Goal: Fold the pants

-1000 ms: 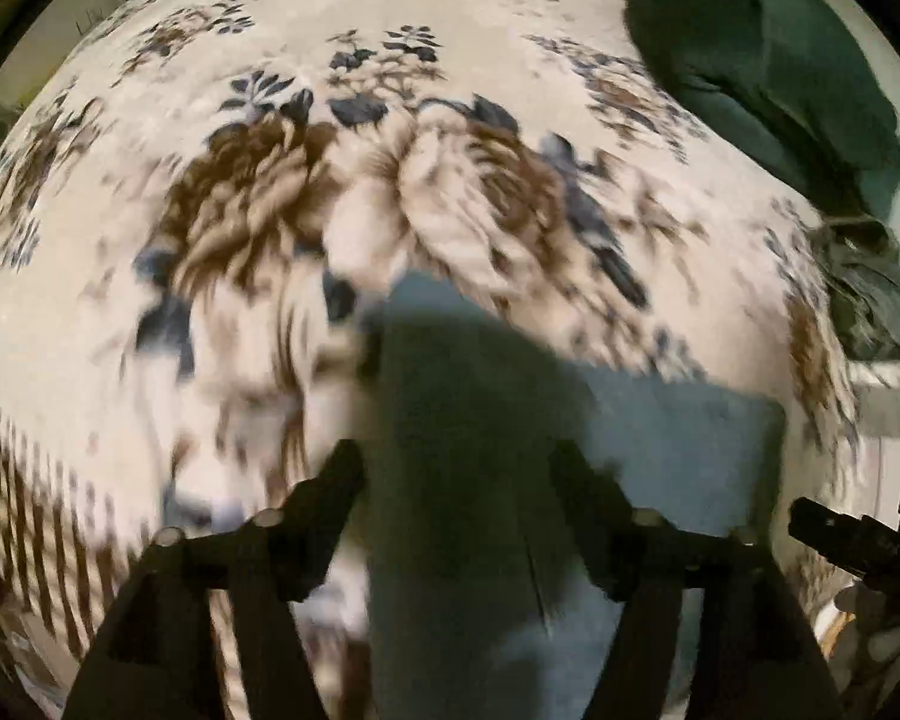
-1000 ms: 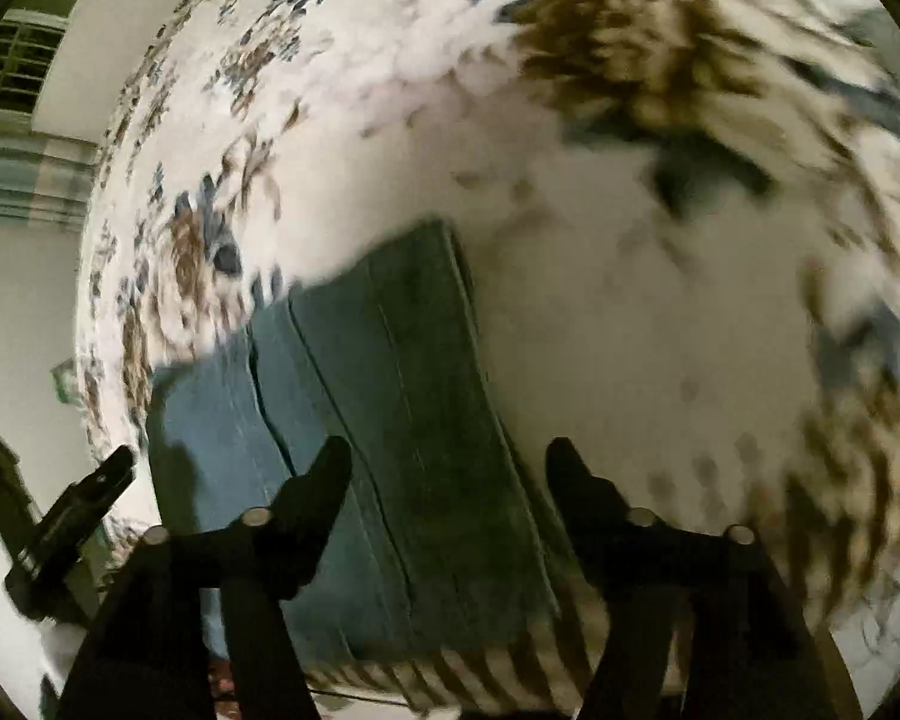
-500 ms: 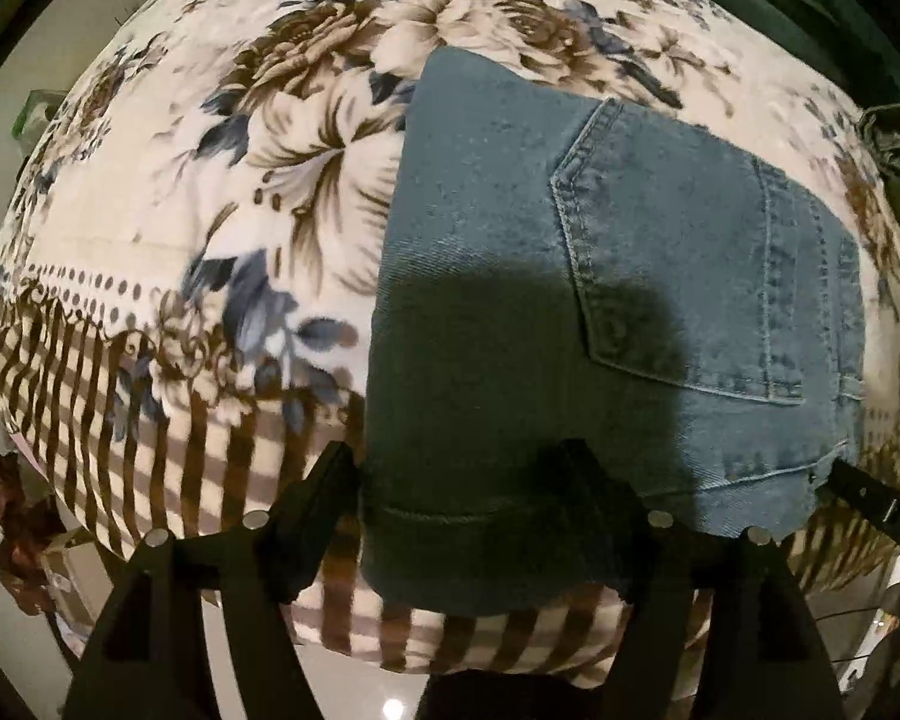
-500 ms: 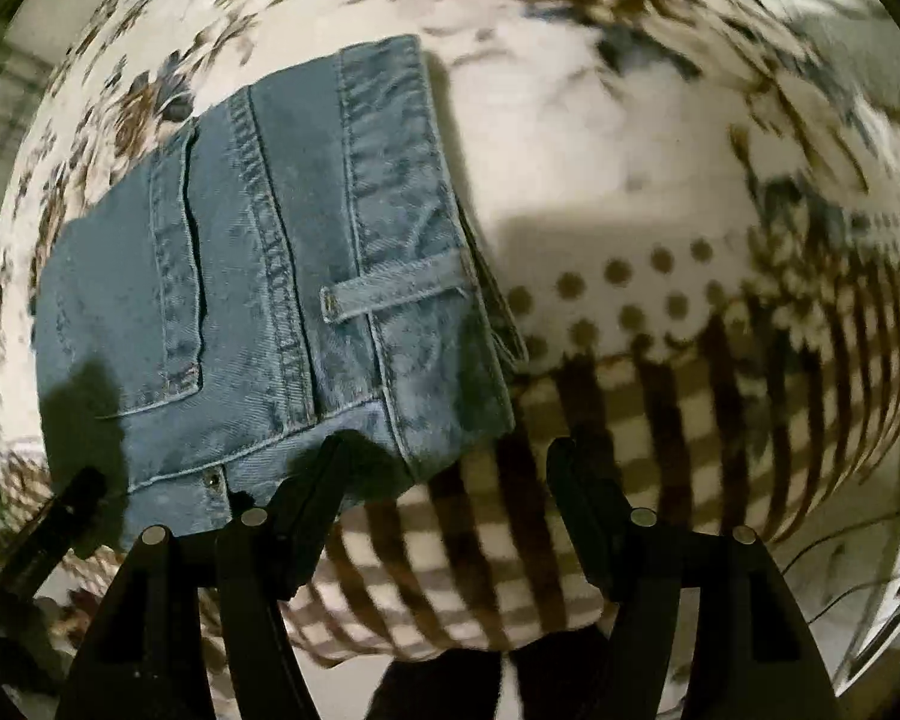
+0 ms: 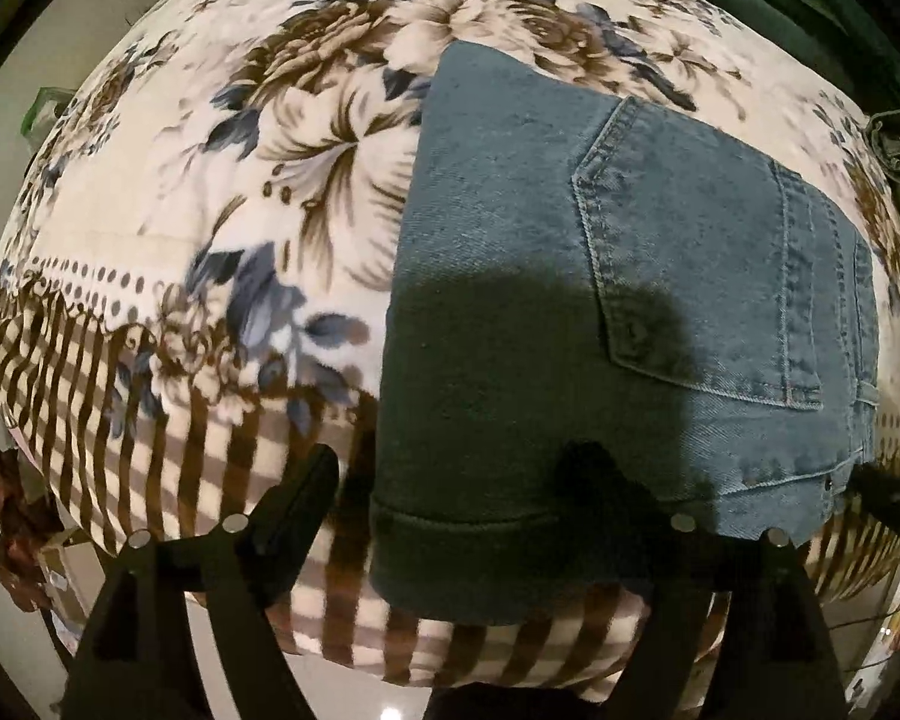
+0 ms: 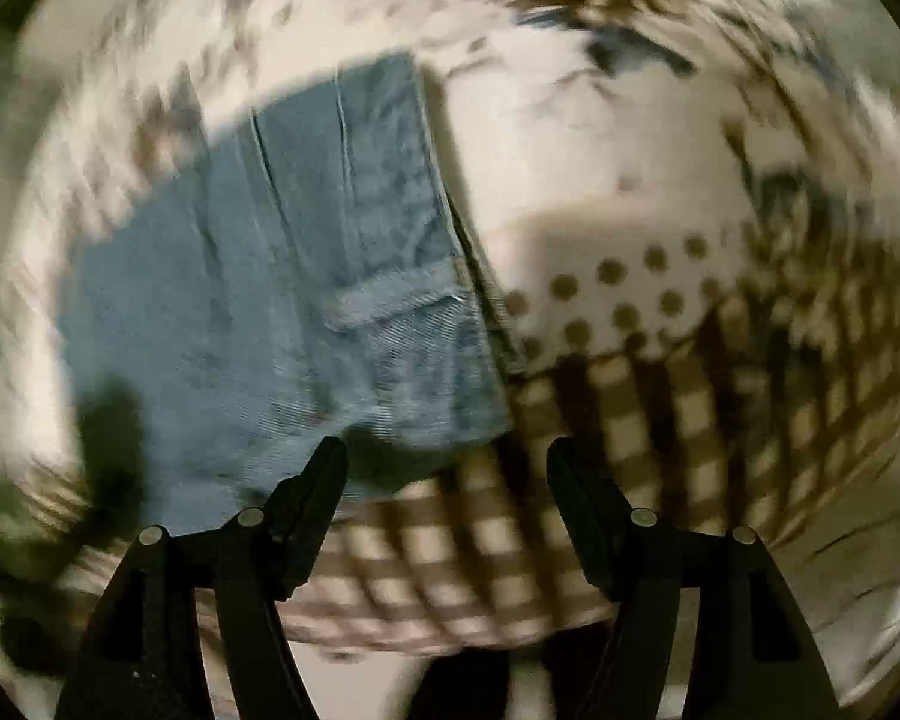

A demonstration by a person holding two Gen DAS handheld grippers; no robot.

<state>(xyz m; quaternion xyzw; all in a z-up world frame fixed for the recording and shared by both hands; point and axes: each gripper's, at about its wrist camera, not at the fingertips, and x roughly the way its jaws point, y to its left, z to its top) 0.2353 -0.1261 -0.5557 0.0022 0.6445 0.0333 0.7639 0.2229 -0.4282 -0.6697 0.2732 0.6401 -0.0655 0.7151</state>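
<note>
While folded jeans [image 5: 600, 312] lie on the blanket [image 5: 210, 240], left tool [image 5: 450, 480] just widened — right tool [image 6: 447, 468] wide, empty.

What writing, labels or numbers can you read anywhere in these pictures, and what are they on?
No text is readable anywhere.
Jeans: stitching, a back pocket and a rivet; no label or brand tag showing.
Floral blanket: printed pattern only.
Right wrist view: too blurred to show any lettering.

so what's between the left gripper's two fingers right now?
Left wrist view: the hemmed edge of the folded jeans and striped blanket border lie between the left gripper's fingers; its jaws have just been opening, unpinched.
</note>
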